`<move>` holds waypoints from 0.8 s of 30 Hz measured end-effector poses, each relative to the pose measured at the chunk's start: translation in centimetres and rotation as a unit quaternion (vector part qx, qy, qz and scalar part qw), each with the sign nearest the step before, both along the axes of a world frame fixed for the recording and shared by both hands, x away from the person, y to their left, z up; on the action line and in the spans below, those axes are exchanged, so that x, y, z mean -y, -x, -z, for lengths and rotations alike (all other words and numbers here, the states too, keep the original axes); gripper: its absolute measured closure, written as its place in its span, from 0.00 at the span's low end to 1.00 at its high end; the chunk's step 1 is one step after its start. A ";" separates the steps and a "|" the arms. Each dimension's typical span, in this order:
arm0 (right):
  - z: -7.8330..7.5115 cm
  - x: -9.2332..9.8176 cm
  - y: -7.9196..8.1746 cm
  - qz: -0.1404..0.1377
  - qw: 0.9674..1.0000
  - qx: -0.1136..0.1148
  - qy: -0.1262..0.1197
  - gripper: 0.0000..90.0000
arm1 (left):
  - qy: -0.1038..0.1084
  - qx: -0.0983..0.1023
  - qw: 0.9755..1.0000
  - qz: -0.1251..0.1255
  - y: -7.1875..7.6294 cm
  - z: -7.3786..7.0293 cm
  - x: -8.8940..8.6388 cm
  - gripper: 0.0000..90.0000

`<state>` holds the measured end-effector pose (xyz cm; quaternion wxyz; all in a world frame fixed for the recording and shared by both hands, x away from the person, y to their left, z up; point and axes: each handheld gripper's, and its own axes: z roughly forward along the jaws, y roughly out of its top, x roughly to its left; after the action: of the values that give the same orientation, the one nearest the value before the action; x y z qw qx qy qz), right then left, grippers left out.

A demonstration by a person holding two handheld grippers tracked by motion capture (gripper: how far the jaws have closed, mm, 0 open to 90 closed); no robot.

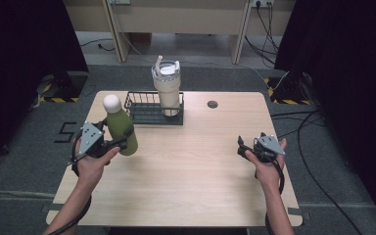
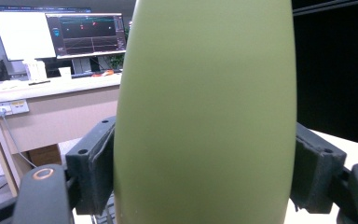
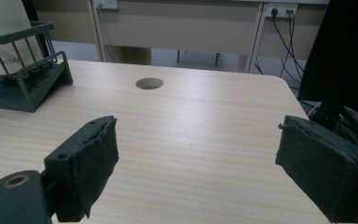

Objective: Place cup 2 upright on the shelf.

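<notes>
An olive-green bottle (image 1: 123, 128) with a round white cap stands nearly upright above the table's left side, held by my left gripper (image 1: 120, 143), which is shut on its lower body. Up close in the left gripper view the bottle (image 2: 205, 116) sits between the two black pads (image 2: 100, 170), both pressing its sides. My right gripper (image 1: 243, 149) hovers over the table's right side, open, with only bare tabletop between its pads (image 3: 91, 163). A beige tumbler (image 1: 167, 89) with a lid and straw stands in the black wire basket (image 1: 142, 113) at the table's far middle.
The wooden table (image 1: 186, 171) has a round cable hole (image 1: 212, 104) near its far edge, also seen in the right gripper view as the hole (image 3: 149, 83). The basket corner (image 3: 23, 79) lies left of the right gripper. Desks, monitors (image 2: 86, 32) and cables stand beyond.
</notes>
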<state>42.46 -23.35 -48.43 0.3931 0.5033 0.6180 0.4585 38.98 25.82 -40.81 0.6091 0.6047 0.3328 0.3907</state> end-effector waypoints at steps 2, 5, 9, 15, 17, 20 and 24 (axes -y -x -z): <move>0.0 0.0 0.0 0.001 1.000 0.000 -0.001 0.14 | 0.002 0.000 1.000 -0.003 -0.3 -0.1 0.1 0.24; 0.0 0.1 0.0 0.002 1.000 0.000 -0.002 0.14 | 0.006 0.000 1.000 -0.007 -0.8 -0.2 0.1 0.24; 0.0 0.0 0.0 0.001 1.000 -0.001 -0.001 0.14 | 0.011 -0.001 1.000 -0.014 -1.6 -0.6 0.0 0.24; 0.0 0.1 0.0 0.001 1.000 -0.001 -0.001 0.14 | 0.012 0.005 1.000 -0.025 -2.7 -1.5 -0.2 0.24; 0.1 0.0 0.1 0.001 1.000 -0.001 -0.002 0.14 | 0.013 0.007 1.000 -0.026 -3.0 -1.7 -0.2 0.24; 0.0 0.0 0.1 0.001 1.000 0.000 -0.001 0.14 | 0.012 0.009 0.999 -0.029 -3.6 -2.0 -0.2 0.24; -0.1 0.1 0.2 0.001 1.000 0.000 -0.002 0.14 | 0.016 0.012 0.999 -0.032 -4.3 -2.6 -0.1 0.24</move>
<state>42.30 -23.42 -48.37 0.3926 0.5046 0.6164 0.4596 43.32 25.97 -38.24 0.6100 0.5786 0.3509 0.4122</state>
